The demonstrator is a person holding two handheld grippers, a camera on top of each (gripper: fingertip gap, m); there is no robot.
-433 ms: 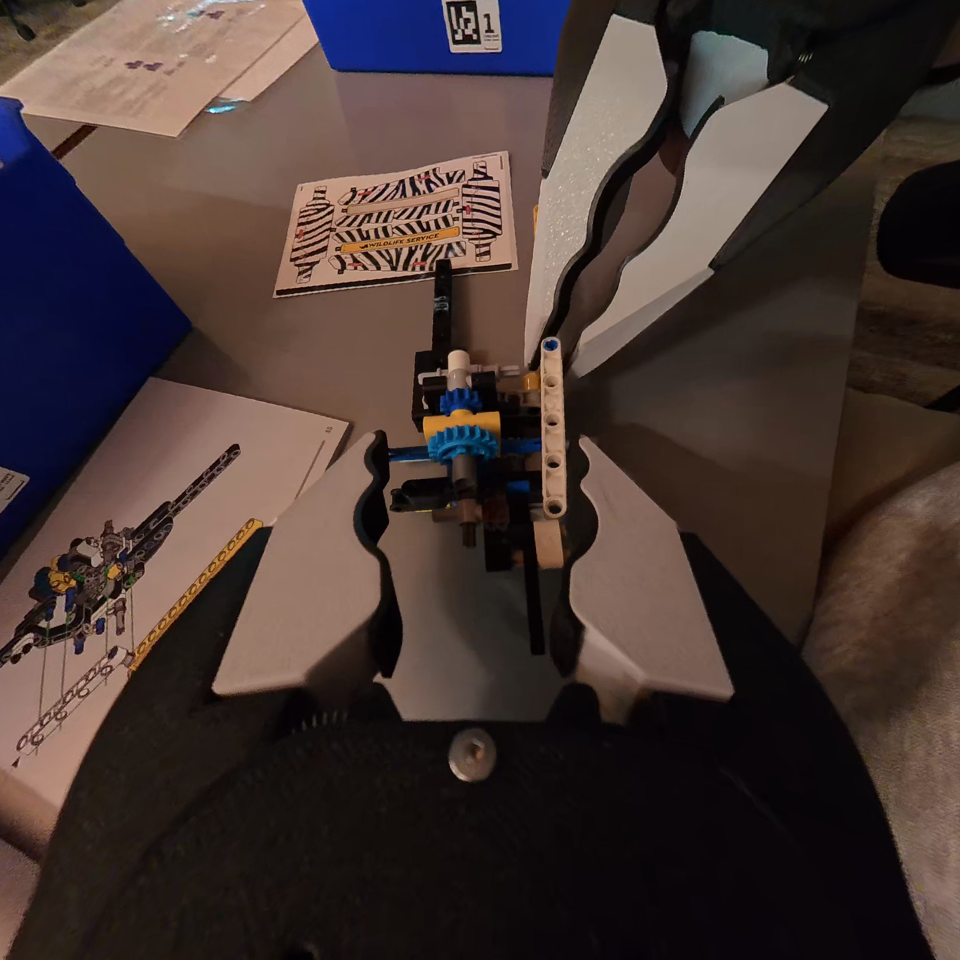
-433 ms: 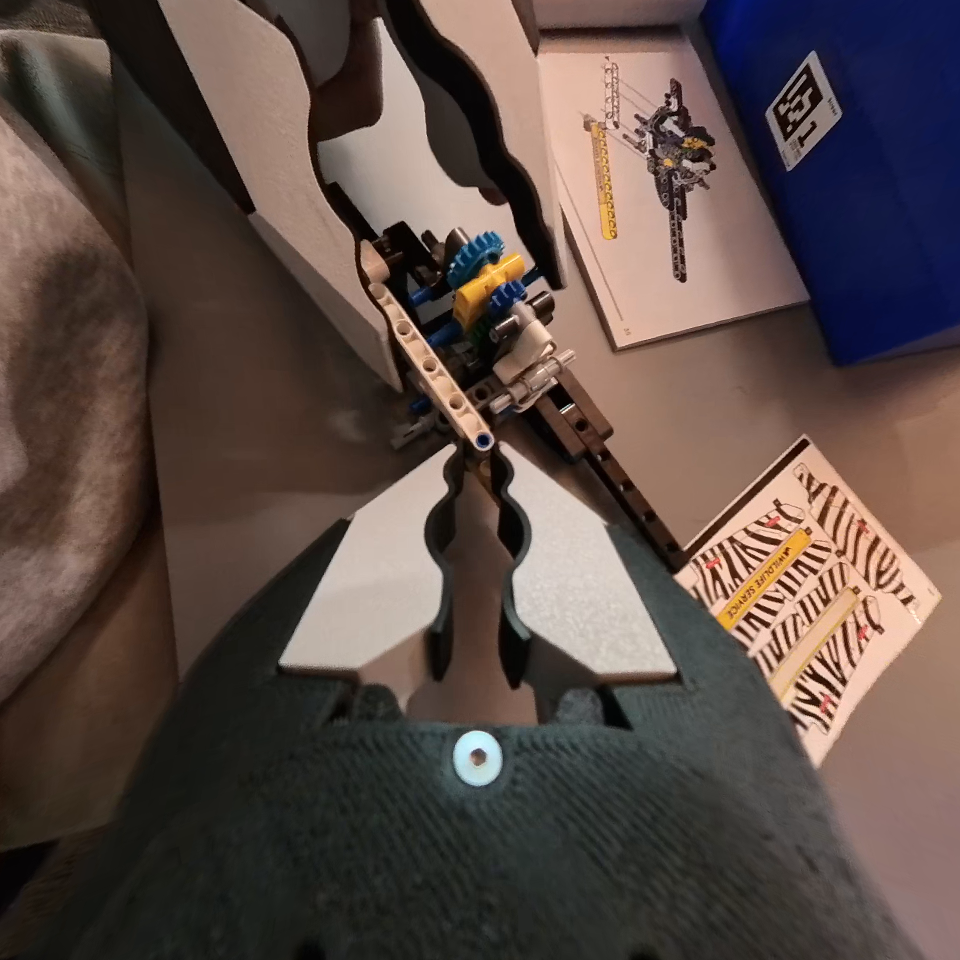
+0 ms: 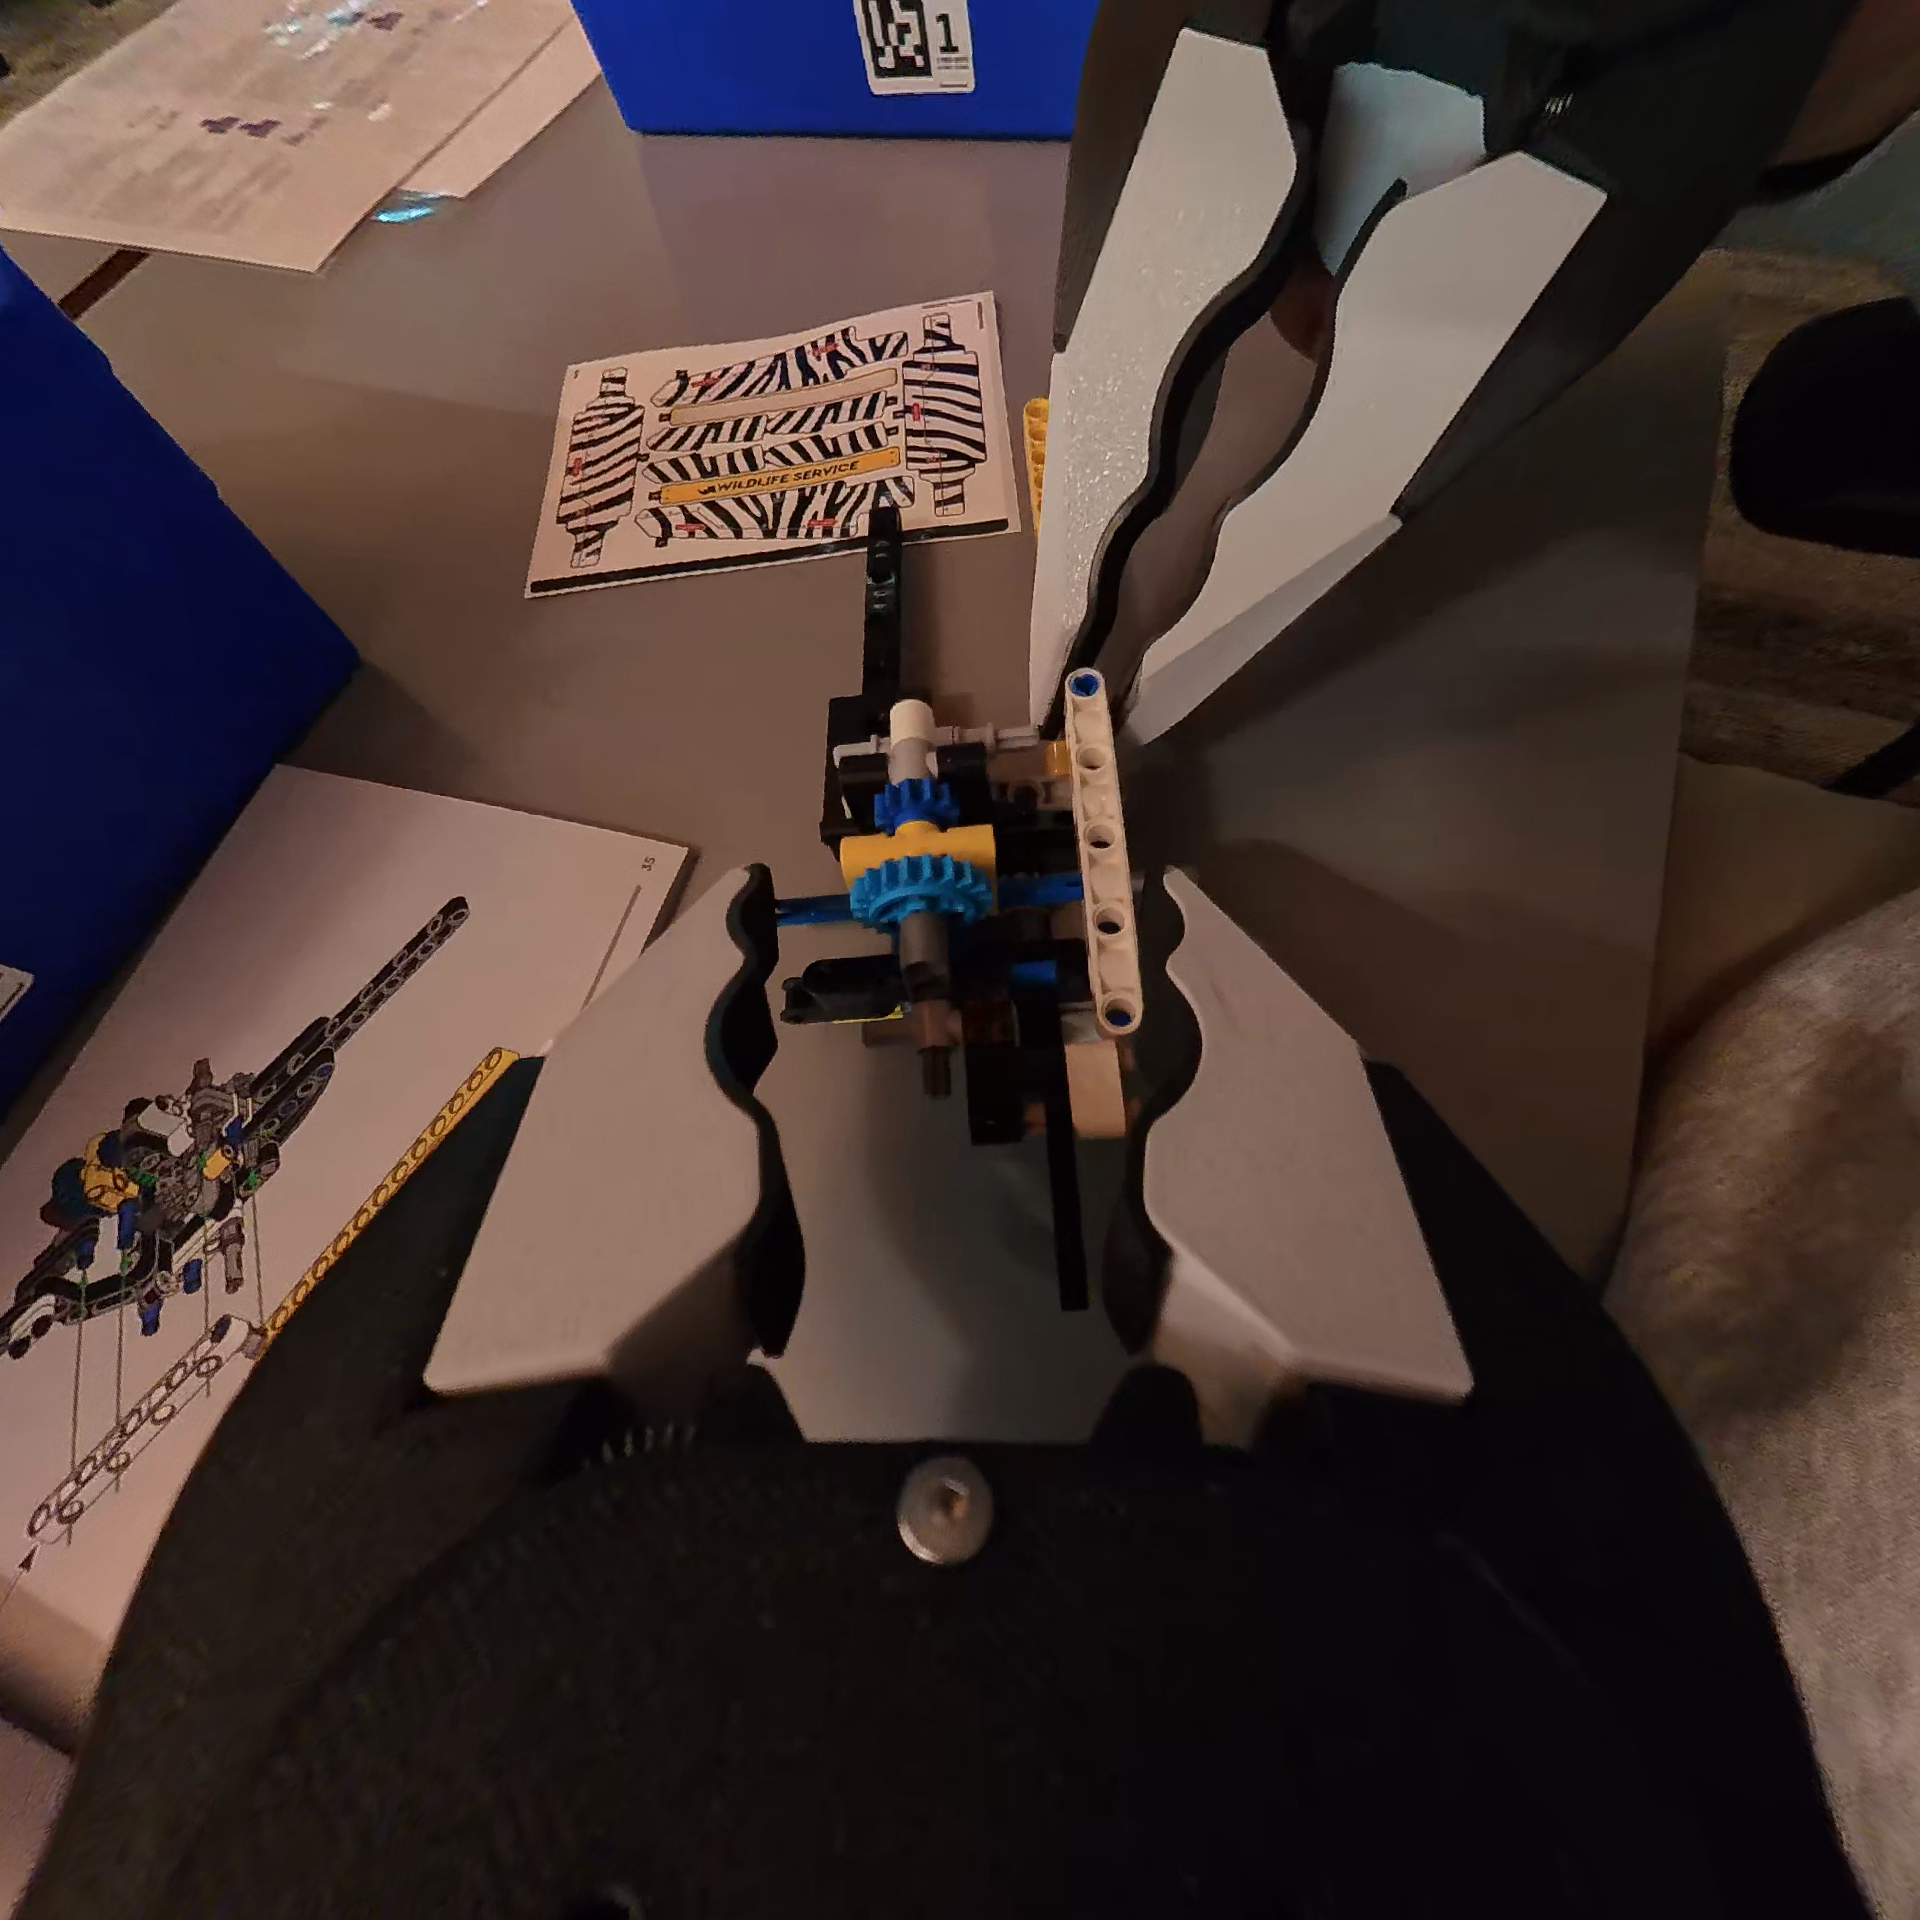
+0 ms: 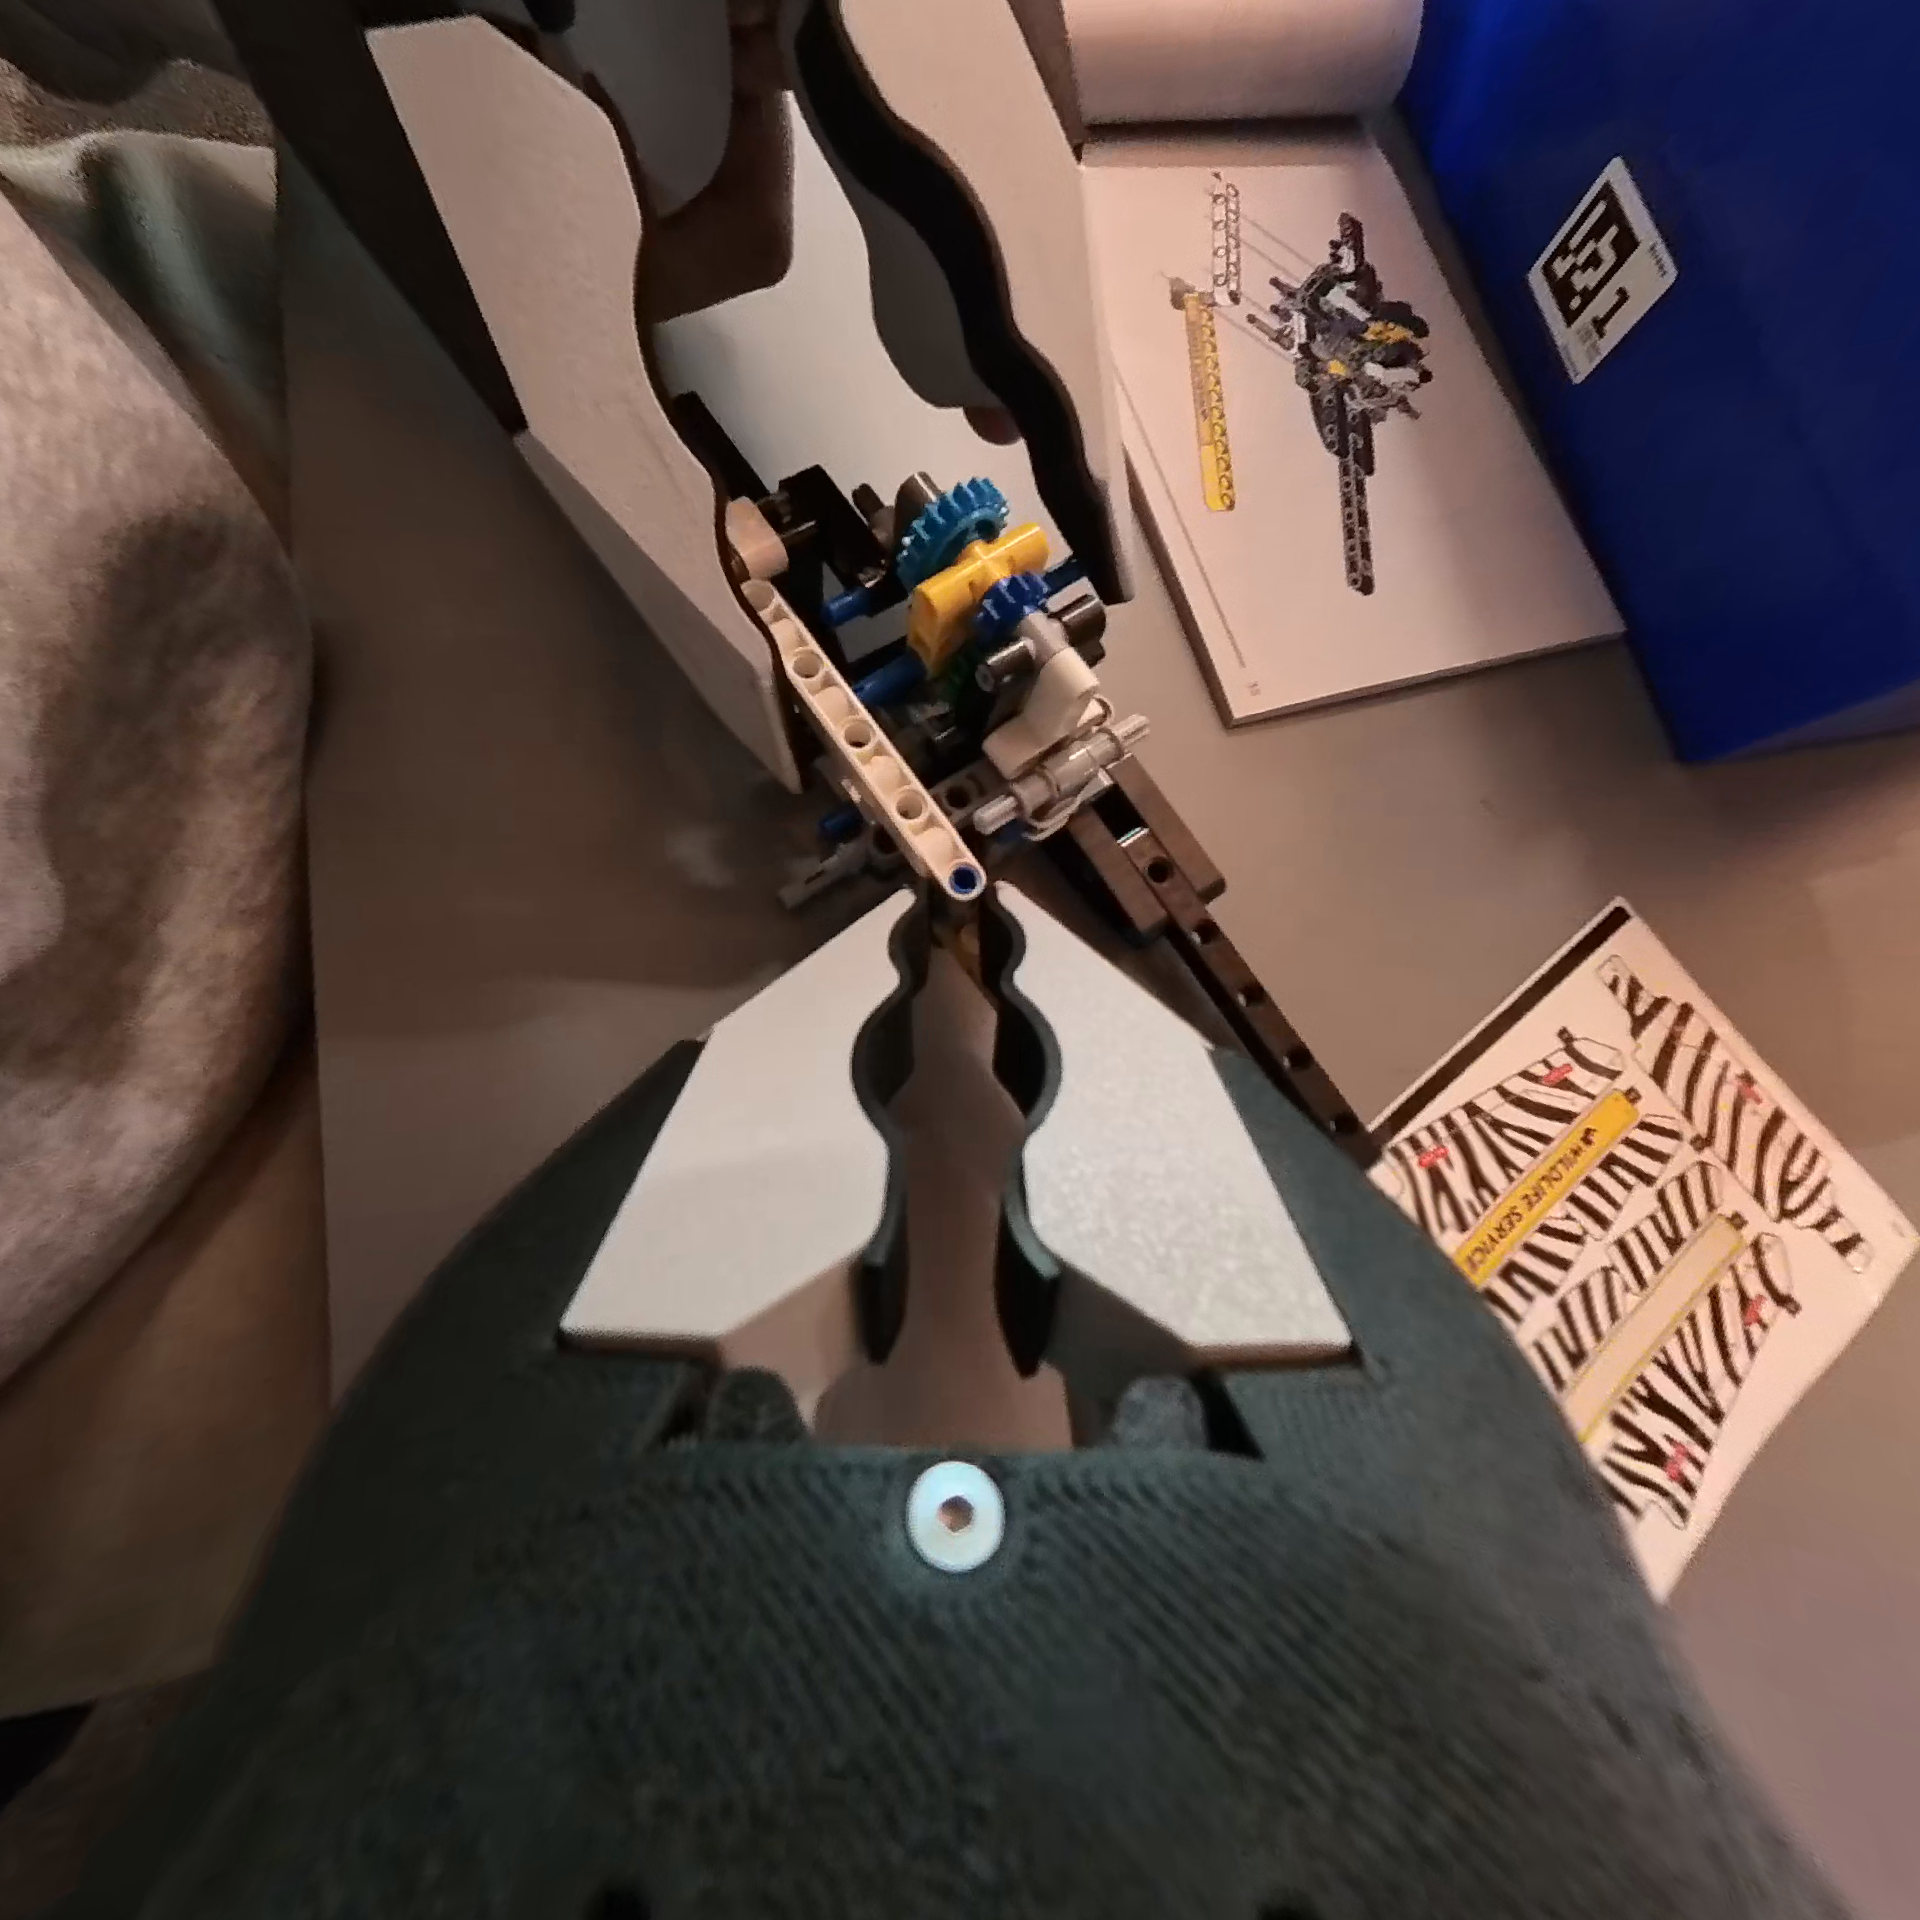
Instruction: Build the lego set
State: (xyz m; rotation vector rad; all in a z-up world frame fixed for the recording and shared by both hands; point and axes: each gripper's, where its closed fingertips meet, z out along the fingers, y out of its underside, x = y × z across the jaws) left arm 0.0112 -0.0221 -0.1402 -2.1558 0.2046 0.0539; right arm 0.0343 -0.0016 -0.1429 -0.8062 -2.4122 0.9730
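A small lego assembly [image 3: 935, 883] of black beams, blue gears and a yellow block stands on the grey table [image 3: 520, 707]. A white holed beam [image 3: 1101, 842] runs along its right side. My left gripper [image 3: 961, 914] is shut on the assembly, one finger on a blue axle and the other against the white beam. My right gripper [image 4: 956, 914] is shut on the far end of the white beam [image 4: 862, 738]. In the left wrist view the right gripper [image 3: 1070, 707] comes in from the top right. In the right wrist view the left gripper [image 4: 935, 675] flanks the assembly [image 4: 966, 613].
A zebra sticker sheet [image 3: 779, 447] lies beyond the assembly, with a yellow beam [image 3: 1036, 457] beside it. An open instruction booklet [image 3: 312, 1039] lies left. Blue bins [image 3: 135, 623] stand left and at the back [image 3: 769, 62]. Grey fabric [image 3: 1766, 1143] lies past the table's right edge. Some 4 cm of space lies between my two pairs of fingers.
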